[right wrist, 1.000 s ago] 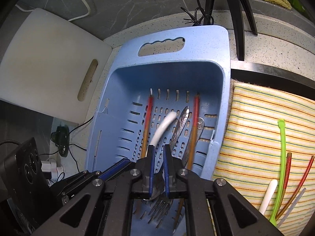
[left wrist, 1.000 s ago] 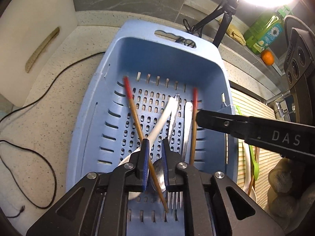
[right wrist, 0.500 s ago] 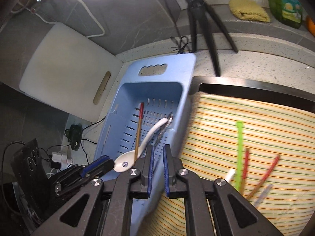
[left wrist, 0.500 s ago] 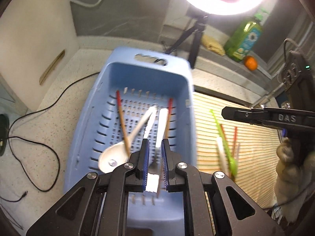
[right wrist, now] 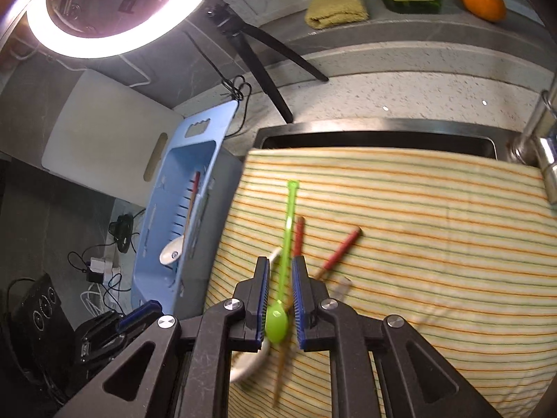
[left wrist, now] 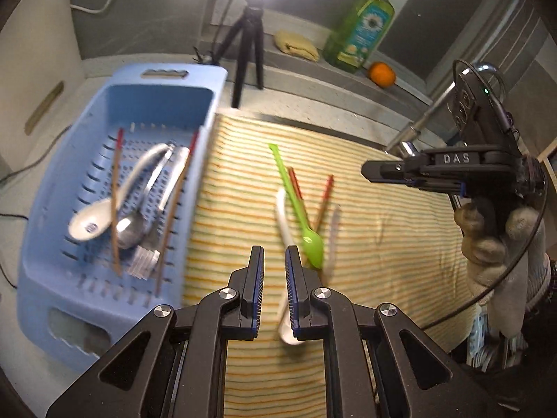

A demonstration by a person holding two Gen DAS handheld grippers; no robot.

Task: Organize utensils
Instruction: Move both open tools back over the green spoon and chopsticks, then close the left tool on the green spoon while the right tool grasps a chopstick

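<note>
Green plastic, long and thin: the bright green plastic spoon (right wrist: pixel 284 257) lies on the striped yellow cloth (right wrist: pixel 435 244), and its handle runs straight ahead between the fingers of the right gripper (right wrist: pixel 280 299). Its bowl sits low between those fingers. That gripper is open a little and holds nothing; I cannot tell if the pads touch the spoon yet.

I think this spoon is very light and a bit bendy, and smooth, so it could slip. A good place to pinch looks like the flat handle just above the bowl.

Beside it, to the left, lies a white spoon (left wrist: pixel 283 219). To the right lie 2 red-tipped brown chopsticks (right wrist: pixel 339 252).

The left gripper (left wrist: pixel 274 278) is open a little too, with nothing in it. Far to its left stands the light blue plastic basket with holes (left wrist: pixel 45 278), which has spoons, a fork and 2 chopsticks in it.
</note>
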